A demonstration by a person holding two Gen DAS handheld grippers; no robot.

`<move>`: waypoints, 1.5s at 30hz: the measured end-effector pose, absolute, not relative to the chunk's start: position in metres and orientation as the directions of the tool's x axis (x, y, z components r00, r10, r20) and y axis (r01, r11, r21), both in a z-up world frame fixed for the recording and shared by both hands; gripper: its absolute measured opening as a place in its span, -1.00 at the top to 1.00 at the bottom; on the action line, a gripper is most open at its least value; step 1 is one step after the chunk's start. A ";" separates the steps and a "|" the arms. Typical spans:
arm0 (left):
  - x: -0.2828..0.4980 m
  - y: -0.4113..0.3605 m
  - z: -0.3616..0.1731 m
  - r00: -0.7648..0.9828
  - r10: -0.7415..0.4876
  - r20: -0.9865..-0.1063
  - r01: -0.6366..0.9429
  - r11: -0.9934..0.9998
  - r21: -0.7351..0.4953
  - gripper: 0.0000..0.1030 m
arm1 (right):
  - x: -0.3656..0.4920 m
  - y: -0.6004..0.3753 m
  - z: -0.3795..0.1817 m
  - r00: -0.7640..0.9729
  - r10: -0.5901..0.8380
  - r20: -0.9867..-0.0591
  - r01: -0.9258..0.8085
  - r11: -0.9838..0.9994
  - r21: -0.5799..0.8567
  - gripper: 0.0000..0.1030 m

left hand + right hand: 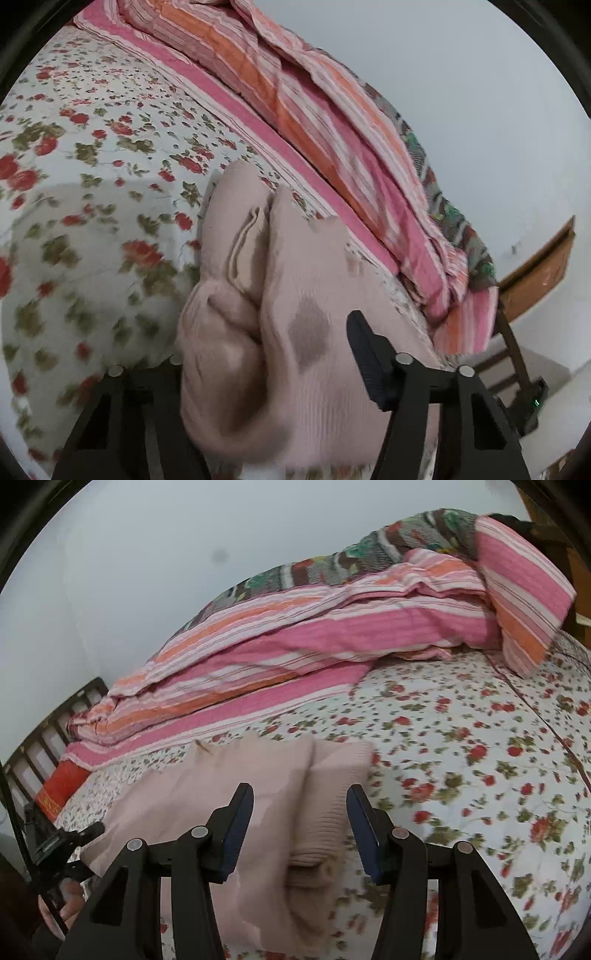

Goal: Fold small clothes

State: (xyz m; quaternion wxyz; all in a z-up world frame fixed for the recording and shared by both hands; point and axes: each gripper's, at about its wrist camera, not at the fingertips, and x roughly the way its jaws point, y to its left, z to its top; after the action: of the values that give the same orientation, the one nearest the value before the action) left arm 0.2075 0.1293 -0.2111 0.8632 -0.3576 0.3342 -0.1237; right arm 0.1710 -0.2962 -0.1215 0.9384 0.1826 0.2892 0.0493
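A small pale pink knit garment (295,314) lies bunched on the floral bedsheet (92,166). It has a darker patch and a folded cuff. In the left wrist view its cloth fills the gap between the fingers of my left gripper (266,354); the left finger is hidden behind the cloth, the right finger (365,354) stands apart. In the right wrist view the garment (266,786) lies partly folded, and my right gripper (299,812) is open, with its fingers either side of the folded edge. The left gripper (74,838) shows at the far left there.
A pink and orange striped quilt (314,635) is heaped along the far side of the bed, with a patterned blanket (369,554) behind it. A wooden headboard (535,266) and a grey wall (147,554) border the bed. A red cloth (62,779) lies near the slatted bed end.
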 end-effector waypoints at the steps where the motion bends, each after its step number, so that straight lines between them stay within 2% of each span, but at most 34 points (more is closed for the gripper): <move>1: 0.212 0.126 -0.211 0.752 -0.435 -0.496 -0.037 0.723 -0.690 -0.08 | 0.171 -0.301 -0.122 0.829 0.198 -0.524 0.020 0.925 0.380 -0.01; 4: 0.220 0.121 -0.206 0.777 -0.367 -0.512 -0.092 0.738 -0.669 0.14 | 0.166 -0.317 -0.124 0.832 0.184 -0.523 0.045 0.918 0.393 -0.01; 6: 0.225 0.119 -0.201 0.777 -0.345 -0.526 -0.117 0.742 -0.660 0.44 | 0.163 -0.326 -0.123 0.836 0.162 -0.524 0.066 0.919 0.389 -0.01; 9: 0.227 0.108 -0.180 0.786 -0.294 -0.543 -0.107 0.802 -0.588 0.61 | 0.158 -0.337 -0.124 0.837 0.161 -0.524 0.078 0.911 0.404 -0.01; 15: 0.223 0.059 -0.124 0.802 -0.189 -0.567 -0.086 0.902 -0.422 0.64 | 0.145 -0.347 -0.118 0.854 0.085 -0.513 0.113 0.933 0.343 -0.01; 20: 0.220 -0.025 -0.079 0.820 -0.130 -0.557 -0.026 0.964 -0.263 0.64 | 0.139 -0.368 -0.119 0.858 0.061 -0.510 0.146 0.923 0.357 -0.01; 25: 0.211 -0.121 -0.085 0.813 -0.138 -0.566 0.042 0.983 -0.179 0.64 | 0.133 -0.405 -0.123 0.862 0.039 -0.506 0.211 0.880 0.426 -0.01; 27: 0.210 -0.157 -0.109 0.773 -0.166 -0.613 0.093 0.984 -0.149 0.62 | 0.131 -0.416 -0.124 0.862 0.028 -0.506 0.230 0.868 0.440 -0.01; 29: 0.214 -0.186 -0.143 0.692 -0.189 -0.697 0.154 0.982 -0.114 0.55 | 0.131 -0.421 -0.126 0.860 0.020 -0.510 0.240 0.866 0.438 -0.01; 30: 0.213 -0.193 -0.153 0.677 -0.196 -0.710 0.178 0.979 -0.100 0.51 | 0.131 -0.422 -0.127 0.858 0.017 -0.513 0.243 0.868 0.434 -0.01; 31: 0.206 -0.198 -0.158 0.706 -0.197 -0.681 0.209 0.976 -0.066 0.44 | 0.132 -0.423 -0.128 0.855 0.016 -0.518 0.244 0.869 0.430 -0.01; 33: 0.198 -0.194 -0.150 0.706 -0.288 -0.647 0.296 0.950 -0.101 -0.31 | 0.133 -0.423 -0.130 0.851 0.020 -0.525 0.244 0.870 0.428 -0.01; 34: 0.196 -0.187 -0.144 0.675 -0.367 -0.640 0.343 0.924 -0.168 -0.38 | 0.134 -0.422 -0.130 0.850 0.023 -0.527 0.242 0.871 0.427 -0.01; 36: 0.193 -0.165 -0.131 0.649 -0.459 -0.607 0.371 0.887 -0.274 -0.38 | 0.136 -0.417 -0.129 0.850 0.038 -0.525 0.224 0.877 0.425 -0.01; 39: 0.186 -0.124 -0.112 0.673 -0.503 -0.543 0.375 0.864 -0.336 -0.40 | 0.143 -0.401 -0.126 0.851 0.088 -0.517 0.171 0.885 0.433 -0.08; 42: 0.185 -0.073 -0.107 0.715 -0.492 -0.497 0.345 0.866 -0.360 -0.45 | 0.152 -0.377 -0.124 0.844 0.209 -0.495 0.064 0.875 0.479 -0.23; 45: 0.200 -0.028 -0.112 0.750 -0.434 -0.499 0.289 0.894 -0.344 -0.45 | 0.167 -0.351 -0.123 0.821 0.326 -0.469 -0.033 0.846 0.532 -0.40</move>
State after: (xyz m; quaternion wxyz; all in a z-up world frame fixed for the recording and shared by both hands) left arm 0.1996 -0.0281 -0.1115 0.9272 -0.1234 0.2952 -0.1949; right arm 0.1669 -0.3507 -0.1230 0.9182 0.2594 0.2831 0.0977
